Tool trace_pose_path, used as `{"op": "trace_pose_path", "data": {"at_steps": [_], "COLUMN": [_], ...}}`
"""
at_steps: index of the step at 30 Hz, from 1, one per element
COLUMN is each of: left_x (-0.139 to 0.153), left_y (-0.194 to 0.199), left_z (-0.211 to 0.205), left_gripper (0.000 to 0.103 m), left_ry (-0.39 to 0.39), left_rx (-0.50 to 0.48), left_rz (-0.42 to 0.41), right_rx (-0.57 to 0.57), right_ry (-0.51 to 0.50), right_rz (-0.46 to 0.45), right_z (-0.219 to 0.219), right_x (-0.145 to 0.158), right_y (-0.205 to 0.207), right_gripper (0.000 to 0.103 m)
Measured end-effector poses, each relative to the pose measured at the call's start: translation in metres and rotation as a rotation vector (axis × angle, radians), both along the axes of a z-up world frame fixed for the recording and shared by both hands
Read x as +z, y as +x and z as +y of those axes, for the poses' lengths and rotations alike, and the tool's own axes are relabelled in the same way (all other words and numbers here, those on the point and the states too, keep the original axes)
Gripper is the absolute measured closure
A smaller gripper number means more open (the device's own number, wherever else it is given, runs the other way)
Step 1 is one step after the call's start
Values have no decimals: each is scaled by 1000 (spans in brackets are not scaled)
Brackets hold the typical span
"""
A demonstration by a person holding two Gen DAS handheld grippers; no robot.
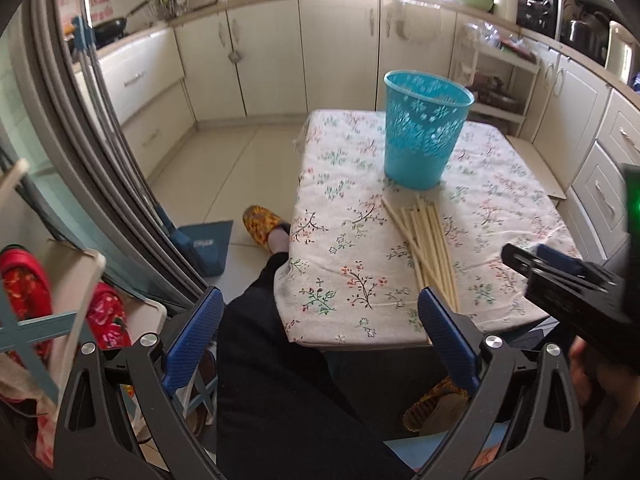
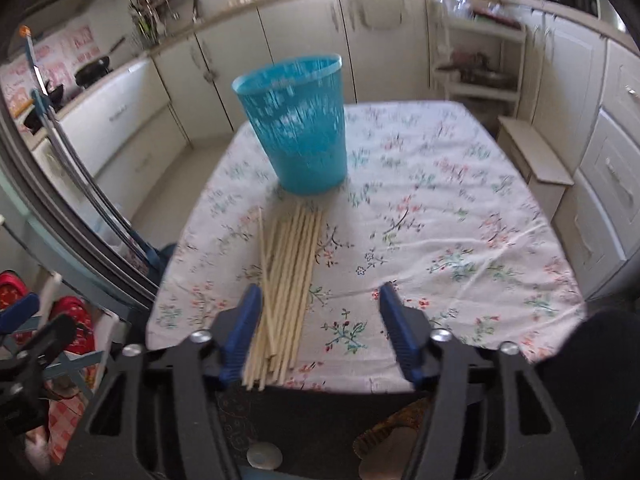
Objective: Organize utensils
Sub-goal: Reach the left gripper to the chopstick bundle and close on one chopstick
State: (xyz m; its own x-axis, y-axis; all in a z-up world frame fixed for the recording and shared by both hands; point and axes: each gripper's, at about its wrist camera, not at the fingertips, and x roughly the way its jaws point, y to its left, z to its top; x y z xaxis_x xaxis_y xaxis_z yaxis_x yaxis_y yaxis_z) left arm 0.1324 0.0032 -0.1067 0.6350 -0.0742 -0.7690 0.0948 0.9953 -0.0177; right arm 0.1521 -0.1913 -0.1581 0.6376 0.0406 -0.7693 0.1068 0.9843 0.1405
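Observation:
Several pale wooden chopsticks (image 2: 286, 280) lie in a loose bundle on the floral tablecloth (image 2: 440, 220), running from the near edge toward a blue plastic bin (image 2: 298, 128) that stands upright behind them. My right gripper (image 2: 319, 290) hovers over the near table edge, open, and the bundle's near ends lie just inside its left finger, with no pad pressing on them. In the left wrist view the chopsticks (image 1: 424, 248) and bin (image 1: 424, 136) sit to the right. My left gripper (image 1: 320, 296) is open and empty over the table's near left corner.
A person's dark trouser leg (image 1: 280, 360) and yellow slipper (image 1: 262, 224) are left of the table. A blue dustpan (image 1: 208, 248) stands on the floor, red slippers (image 1: 24, 280) sit on a rack at left, and a low wooden stool (image 2: 536, 152) is at right. Cabinets surround the table.

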Motion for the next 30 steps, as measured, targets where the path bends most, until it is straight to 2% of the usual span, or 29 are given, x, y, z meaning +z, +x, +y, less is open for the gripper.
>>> {"op": "trace_pose_path", "data": {"at_steps": [3,9,13,19,22,23,25,30], "left_x": [-16,-45,-58,-81,-99,-106,-116,-120], "left_y": [21,65,95,141,166,172,183,200], "left_z": [-3,-16,-28,-50,-63,-64,-70,-85], "left_gripper": [12,16,16,17,27,29,40,44], "left_ry": [-9,-53,-77,-113,-119,-113,-92,-22], "left_rx": [-3,-26,-27,-16,-17,-13,-6,-4], "left_rz": [46,139,176,234,280,289,310,300], "right_rx": [14,23,15,48,90,108,140,193], "right_ry": [-10,-4,2,-30,-68,-67,-67,-39], "right_rz": [22,79,100,83,79,80,87,79], "right_z": [2,0,-4,-4,-4,-5,-11,-24], "right_x": [-20,-51,-64,-66,-67,-67,-66,-68], "right_y": [28,76,94,105,106,106,105,101], "right_gripper": [68,82,83,86,95,95,96,95]}}
